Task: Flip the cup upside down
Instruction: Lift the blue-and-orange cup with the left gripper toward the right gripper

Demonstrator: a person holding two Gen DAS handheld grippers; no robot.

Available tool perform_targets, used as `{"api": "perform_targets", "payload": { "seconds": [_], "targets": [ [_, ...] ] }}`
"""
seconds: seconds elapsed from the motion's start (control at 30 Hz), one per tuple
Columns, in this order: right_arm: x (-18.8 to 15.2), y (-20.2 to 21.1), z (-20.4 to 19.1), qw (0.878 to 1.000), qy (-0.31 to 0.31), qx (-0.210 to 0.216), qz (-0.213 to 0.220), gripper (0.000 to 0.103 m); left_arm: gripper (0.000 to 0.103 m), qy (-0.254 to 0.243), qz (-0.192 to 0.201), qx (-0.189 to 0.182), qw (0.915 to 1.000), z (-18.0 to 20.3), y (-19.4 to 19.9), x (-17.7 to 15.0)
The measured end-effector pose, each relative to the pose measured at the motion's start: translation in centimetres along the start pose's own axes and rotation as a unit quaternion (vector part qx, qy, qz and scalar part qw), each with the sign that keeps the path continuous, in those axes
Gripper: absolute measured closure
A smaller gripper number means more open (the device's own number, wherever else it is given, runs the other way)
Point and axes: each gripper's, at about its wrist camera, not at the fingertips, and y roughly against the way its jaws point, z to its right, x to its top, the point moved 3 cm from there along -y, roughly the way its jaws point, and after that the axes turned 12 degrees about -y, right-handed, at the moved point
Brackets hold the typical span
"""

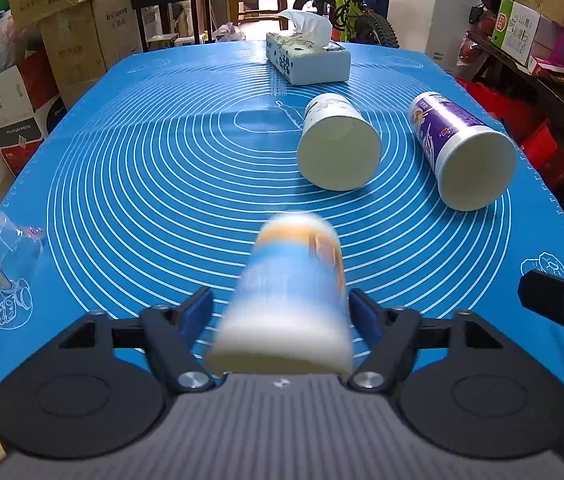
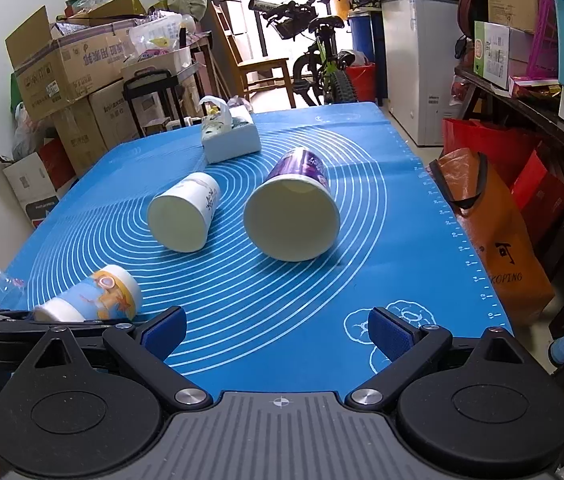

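Blue mat holds three cups on their sides. Left gripper stands spread around the blurred orange-blue cup; right gripper spread, holding nothing.

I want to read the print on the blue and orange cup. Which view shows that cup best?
The right wrist view: the blue and orange cup is sharp there, lying on its side on the blue mat, print legible. In the left wrist view it is motion-blurred between the left gripper fingers.
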Motion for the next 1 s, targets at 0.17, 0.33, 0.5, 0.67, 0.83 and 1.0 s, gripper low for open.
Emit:
{"api": "perform_targets", "payload": {
  "seconds": [0.17,0.33,0.5,0.67,0.83,1.0],
  "targets": [
    [0.0,-0.1,-0.1,1.0,0.001,0.0,-0.001,0.006,0.021,-0.005,0.003,0.002,1.0,0.1,0.1,0.1],
    [0.0,0.0,-0.1,1.0,0.003,-0.001,-0.001,0.006,0.02,-0.008,0.004,0.002,1.0,0.0,0.2,0.1],
    [0.0,0.1,-0.3,1.0,0.006,0.0,0.0,0.006,0.02,-0.012,0.011,0.001,0.9999,0.0,0.7,0.2],
    [0.2,0.5,-0.6,1.0,0.01,0.0,0.002,0.006,0.013,-0.01,0.028,-0.007,0.9995,0.0,2.1,0.5],
    [0.8,1.4,-1.0,1.0,0.013,0.003,0.01,0.006,0.01,-0.013,0.055,-0.014,0.9983,-0.1,4.3,1.0],
    [2.0,1.7,-2.1,1.0,0.015,0.011,0.004,0.006,0.008,-0.005,0.071,-0.008,0.9974,-1.2,5.7,1.3]
  ]
}}
